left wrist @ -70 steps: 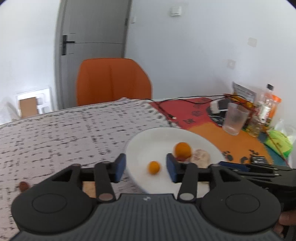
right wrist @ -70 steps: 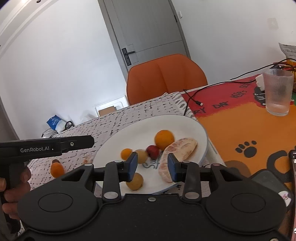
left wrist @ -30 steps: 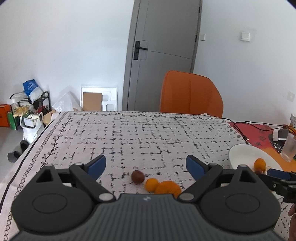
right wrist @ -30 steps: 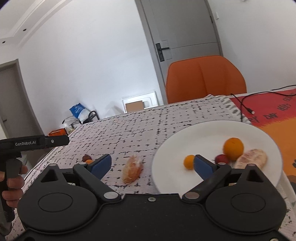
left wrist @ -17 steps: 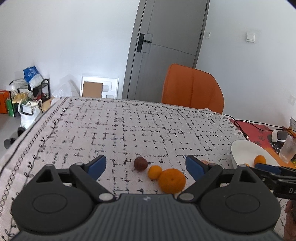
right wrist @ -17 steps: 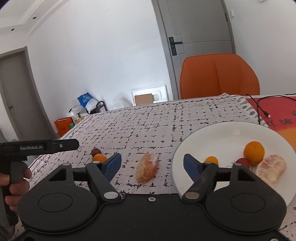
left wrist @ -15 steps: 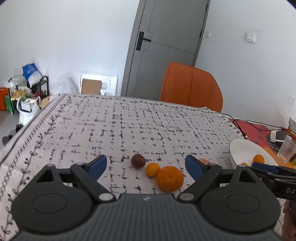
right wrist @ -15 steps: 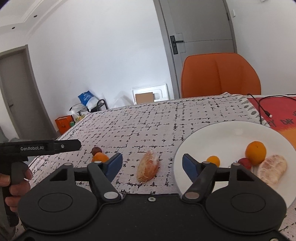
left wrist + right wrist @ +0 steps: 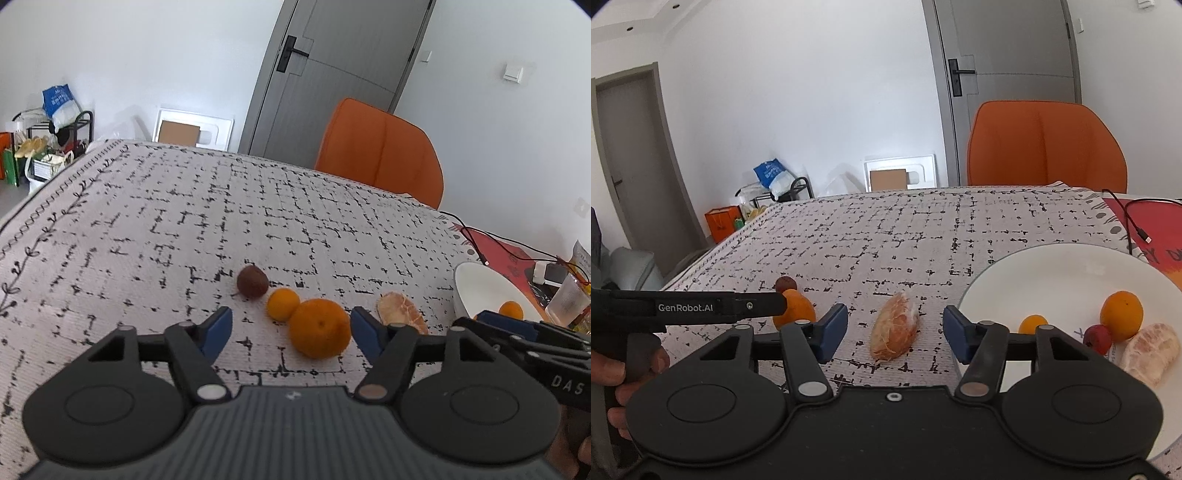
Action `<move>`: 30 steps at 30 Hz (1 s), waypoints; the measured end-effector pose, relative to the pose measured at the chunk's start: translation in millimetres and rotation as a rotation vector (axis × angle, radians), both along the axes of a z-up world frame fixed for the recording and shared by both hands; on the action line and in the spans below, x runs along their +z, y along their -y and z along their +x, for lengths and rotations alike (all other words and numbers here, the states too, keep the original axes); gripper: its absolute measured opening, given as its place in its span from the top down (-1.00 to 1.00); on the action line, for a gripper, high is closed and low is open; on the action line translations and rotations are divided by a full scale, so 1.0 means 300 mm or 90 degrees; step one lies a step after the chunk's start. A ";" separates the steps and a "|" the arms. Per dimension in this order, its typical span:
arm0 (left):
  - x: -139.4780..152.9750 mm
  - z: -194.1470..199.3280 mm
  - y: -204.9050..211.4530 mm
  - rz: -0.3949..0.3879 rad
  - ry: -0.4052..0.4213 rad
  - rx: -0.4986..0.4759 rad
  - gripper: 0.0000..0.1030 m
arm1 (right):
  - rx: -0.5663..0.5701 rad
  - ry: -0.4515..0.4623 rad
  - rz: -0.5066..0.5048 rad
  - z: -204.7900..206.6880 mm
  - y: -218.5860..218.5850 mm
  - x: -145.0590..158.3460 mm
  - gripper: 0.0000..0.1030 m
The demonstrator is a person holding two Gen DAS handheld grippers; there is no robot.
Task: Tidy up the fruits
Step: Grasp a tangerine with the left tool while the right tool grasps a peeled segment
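Observation:
On the patterned tablecloth lie a large orange (image 9: 319,328), a small orange (image 9: 283,304) and a dark brown fruit (image 9: 252,281). My left gripper (image 9: 291,330) straddles the large orange; its jaws are closing, the pads still clear of it. A peeled citrus piece (image 9: 894,325) lies between the fingers of my right gripper (image 9: 894,338), whose jaws are also closing without touching it. The white plate (image 9: 1052,273) at right holds an orange (image 9: 1121,310), a small orange (image 9: 1032,324), a red fruit (image 9: 1097,338) and a peeled piece (image 9: 1152,350).
An orange chair (image 9: 1045,144) stands behind the table. A red and orange mat with a black cable (image 9: 1137,225) lies under the plate's far side. A clear plastic cup (image 9: 567,302) stands right of the plate. A hand (image 9: 617,373) grips the left tool's handle.
Both grippers' jaws have narrowed. The left gripper sank toward the large orange, which now sits between its fingers. The right gripper shifted so the peeled piece is centred between its fingers.

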State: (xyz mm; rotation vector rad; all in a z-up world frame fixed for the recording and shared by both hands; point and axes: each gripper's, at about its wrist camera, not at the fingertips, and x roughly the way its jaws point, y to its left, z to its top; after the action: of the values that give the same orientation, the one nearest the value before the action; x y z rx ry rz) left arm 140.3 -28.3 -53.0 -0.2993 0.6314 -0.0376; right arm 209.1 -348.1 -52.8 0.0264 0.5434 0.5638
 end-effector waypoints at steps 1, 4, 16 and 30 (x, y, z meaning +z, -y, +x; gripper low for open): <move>-0.003 0.006 0.003 -0.004 -0.003 -0.001 -0.25 | 0.001 -0.002 -0.003 0.002 -0.004 -0.002 -0.07; -0.009 0.018 0.008 -0.016 -0.010 -0.004 -0.16 | 0.003 -0.003 -0.014 0.010 -0.016 -0.008 -0.06; -0.027 0.038 0.033 -0.032 -0.025 -0.042 0.24 | 0.008 -0.005 -0.025 0.032 -0.037 -0.012 -0.06; 0.012 -0.003 -0.052 -0.024 -0.002 -0.010 0.24 | 0.022 -0.007 -0.060 0.061 -0.114 -0.043 -0.06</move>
State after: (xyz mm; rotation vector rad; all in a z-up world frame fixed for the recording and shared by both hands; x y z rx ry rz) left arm 139.3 -12.7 -49.4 -0.3304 0.6365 -0.0637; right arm 227.3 -314.0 -65.6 -0.0701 0.5810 0.5707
